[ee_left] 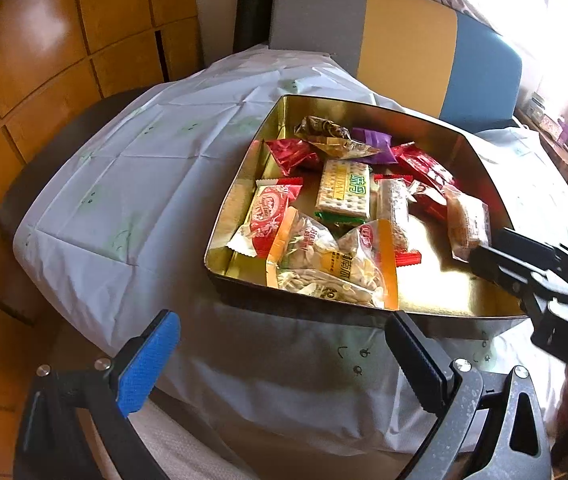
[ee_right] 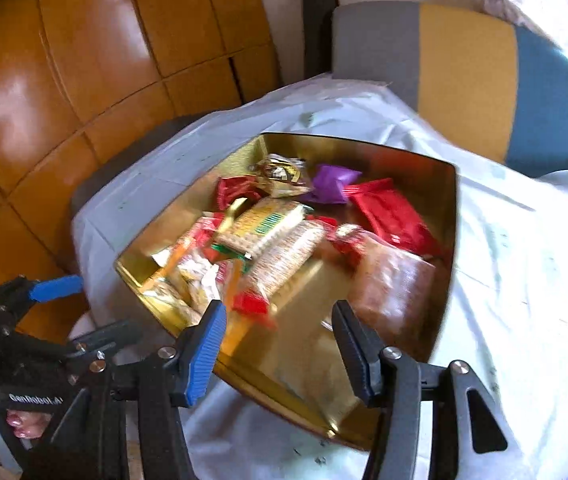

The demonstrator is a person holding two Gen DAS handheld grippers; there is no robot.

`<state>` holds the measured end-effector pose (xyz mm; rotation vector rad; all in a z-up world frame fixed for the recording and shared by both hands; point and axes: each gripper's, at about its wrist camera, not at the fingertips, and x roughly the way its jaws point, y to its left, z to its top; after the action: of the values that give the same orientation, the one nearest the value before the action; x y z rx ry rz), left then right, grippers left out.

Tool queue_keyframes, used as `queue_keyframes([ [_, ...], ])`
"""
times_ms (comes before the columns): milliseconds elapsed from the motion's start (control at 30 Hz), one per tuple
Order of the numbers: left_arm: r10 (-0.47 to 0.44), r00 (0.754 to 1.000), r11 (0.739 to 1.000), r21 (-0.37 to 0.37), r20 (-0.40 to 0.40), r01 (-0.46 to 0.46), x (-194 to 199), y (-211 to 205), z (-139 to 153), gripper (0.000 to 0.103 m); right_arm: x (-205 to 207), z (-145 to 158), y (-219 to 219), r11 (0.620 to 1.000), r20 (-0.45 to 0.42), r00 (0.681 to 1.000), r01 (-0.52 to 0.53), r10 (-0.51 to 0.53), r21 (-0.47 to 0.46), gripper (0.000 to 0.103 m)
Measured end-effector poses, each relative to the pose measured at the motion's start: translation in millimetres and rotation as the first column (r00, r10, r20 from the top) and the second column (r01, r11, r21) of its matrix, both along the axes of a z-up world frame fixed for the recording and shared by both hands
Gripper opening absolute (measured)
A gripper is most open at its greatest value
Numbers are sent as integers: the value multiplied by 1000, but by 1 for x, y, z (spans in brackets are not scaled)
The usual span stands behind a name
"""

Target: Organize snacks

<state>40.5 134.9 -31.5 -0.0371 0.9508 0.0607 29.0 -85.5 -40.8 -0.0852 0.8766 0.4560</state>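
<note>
Gold tin [ee_right: 442,264] (snack-filled) — under right gripper [ee_right: 278,344]

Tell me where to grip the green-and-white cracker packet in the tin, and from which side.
Grip the cracker packet across its narrow width, on the two long edges, coming from above. It lies flat on top of the pile in the gold tin, face up, so both long edges are exposed. Its crimped green end is tucked against the seed packet, and neighbours crowd it, making a low sideways approach likely to snag.

You see a table [ee_left: 16,200] draped in a pale cloth [ee_left: 156,184], with an open gold tin [ee_left: 364,110] resting on it.
</note>
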Motion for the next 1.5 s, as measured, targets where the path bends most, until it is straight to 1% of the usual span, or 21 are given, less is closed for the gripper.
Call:
queue_keyframes([
  [100, -3, 1000, 1000, -3, 6, 3, -1, -1, 1, 103, -8, 0, -6, 997, 25, 997, 79, -78, -26, 68],
  [167, -5, 1000, 1000, 0, 16, 5, -3, -3, 3, 103, -16, 2, -10, 991, 45, 991, 131, -129, -36, 70],
  [200, -8, 1000, 1000, 3, 25, 8, -4, -4, 5, 103, -18, 3, -12, 988, 56, 987, 153, -151, -38, 73],
  [267, -19, 999, 1000, 16, 45, 18, -8, -7, 7, 103, -27, 8, -13, 980, 95, 977, 195, -191, -43, 76],
  [400, -37, 997, 999, 30, 68, 35, -13, -13, 13, 103, -42, 18, -15, 955, 174, 945, 291, -277, -64, 77],
  [567, -24, 994, 1000, 6, 103, 24, -22, -12, 24, 103, -59, 26, -16, 921, 272, 897, 382, -350, -74, 77],
  [700, -14, 993, 1000, -10, 115, 15, -25, -10, 28, 103, -62, 28, -20, 921, 267, 894, 387, -360, -52, 77],
  [900, 5, 991, 1000, 20, 133, -8, -27, -9, 29, 103, -64, 24, -16, 927, 250, 904, 371, -348, -49, 77],
  [1233, 21, 992, 999, 25, 127, -24, -26, -7, 26, 103, -62, 19, -15, 931, 234, 909, 363, -344, -44, 77],
  [1500, 20, 992, 999, 30, 128, -24, -25, -7, 26, 103, -64, 19, -15, 931, 244, 907, 363, -343, -43, 77],
])
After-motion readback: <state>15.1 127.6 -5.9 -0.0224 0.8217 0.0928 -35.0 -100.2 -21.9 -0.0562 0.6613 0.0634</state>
